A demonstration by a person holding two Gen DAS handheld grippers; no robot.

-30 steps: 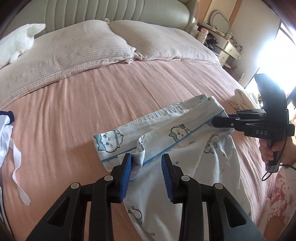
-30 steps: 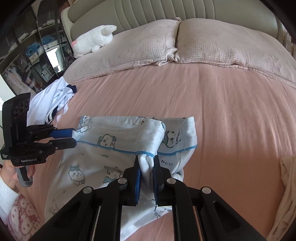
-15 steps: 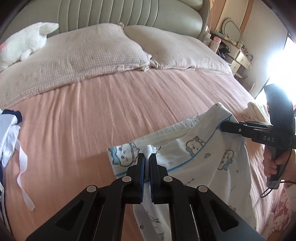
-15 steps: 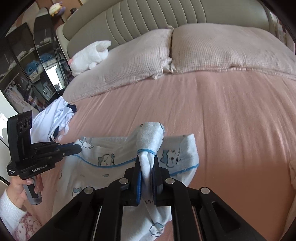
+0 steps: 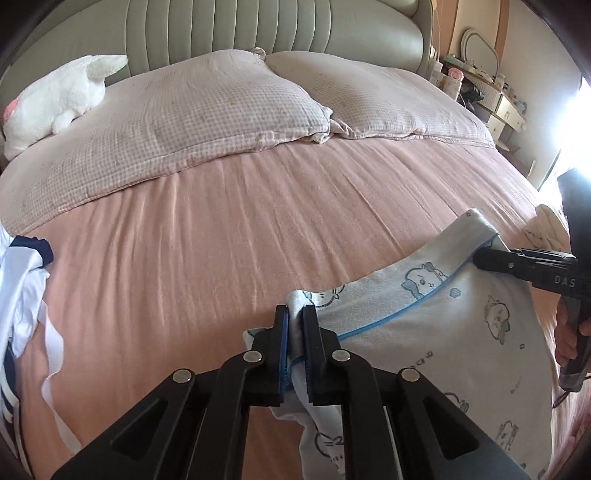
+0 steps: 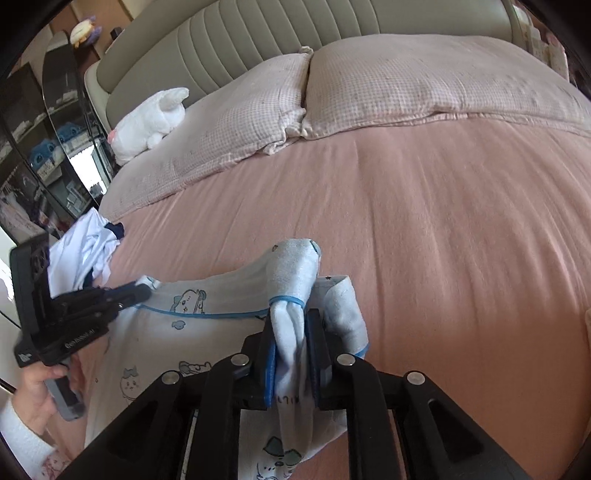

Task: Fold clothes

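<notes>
A pale blue garment [image 5: 424,321] printed with cartoon animals and trimmed in blue piping hangs between both grippers over the pink bed sheet [image 5: 229,236]. My left gripper [image 5: 294,310] is shut on one bunched corner of its top edge. In the right wrist view the same garment [image 6: 184,332] stretches leftward to the left gripper [image 6: 146,291]. My right gripper [image 6: 290,321] has the other corner gathered between its blue pads; its jaws are opening slightly, with the pads still pressing the cloth. The right gripper [image 5: 476,256] shows at the left wrist view's right edge, held by a hand [image 5: 567,343].
Two checked pillows [image 5: 207,122] lie against the padded headboard [image 5: 258,33], with a white plush toy [image 5: 55,103] on the left. A white and navy garment [image 5: 22,288] lies at the bed's left edge, a cream cloth [image 5: 546,225] at the right. A dresser [image 5: 491,96] stands beyond.
The left jaws closed on the garment's corner. Both grippers drew back toward the near bed edge, and the garment now hangs bunched and stretched between them instead of lying spread out.
</notes>
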